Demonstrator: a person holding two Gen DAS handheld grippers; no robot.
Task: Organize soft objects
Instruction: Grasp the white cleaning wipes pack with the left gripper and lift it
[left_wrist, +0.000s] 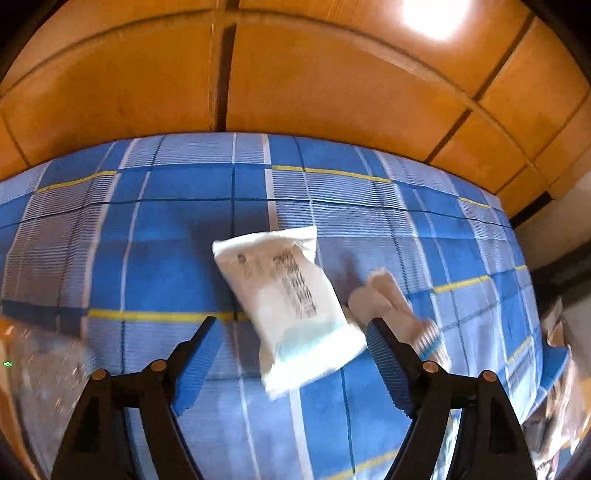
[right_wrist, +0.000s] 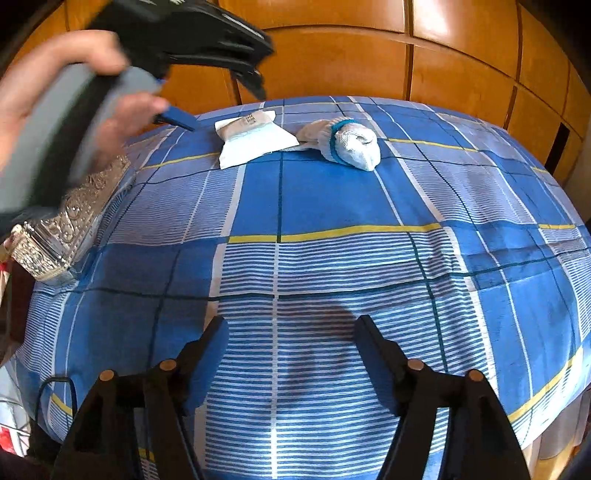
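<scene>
A white plastic packet (left_wrist: 291, 306) with dark print lies on the blue checked cloth (left_wrist: 166, 258), blurred. My left gripper (left_wrist: 291, 325) hovers over it, open, with the packet's near end between the blue pads and neither pad pressing on it. Just right of the packet lies a rolled white sock with a blue band (left_wrist: 399, 314). In the right wrist view the packet (right_wrist: 255, 142) and the sock (right_wrist: 347, 142) lie side by side at the far end. My right gripper (right_wrist: 291, 321) is open above bare cloth (right_wrist: 332, 199) near the front edge, with nothing between its fingers.
A person's hand (right_wrist: 22, 92) holds the left gripper at the upper left, one blue fingertip (right_wrist: 177, 119) near the packet. An embossed clear glass container (right_wrist: 62, 229) stands at the cloth's left edge. Wooden cabinet panels (right_wrist: 443, 74) rise behind. Clutter lies beyond the right edge (left_wrist: 561, 398).
</scene>
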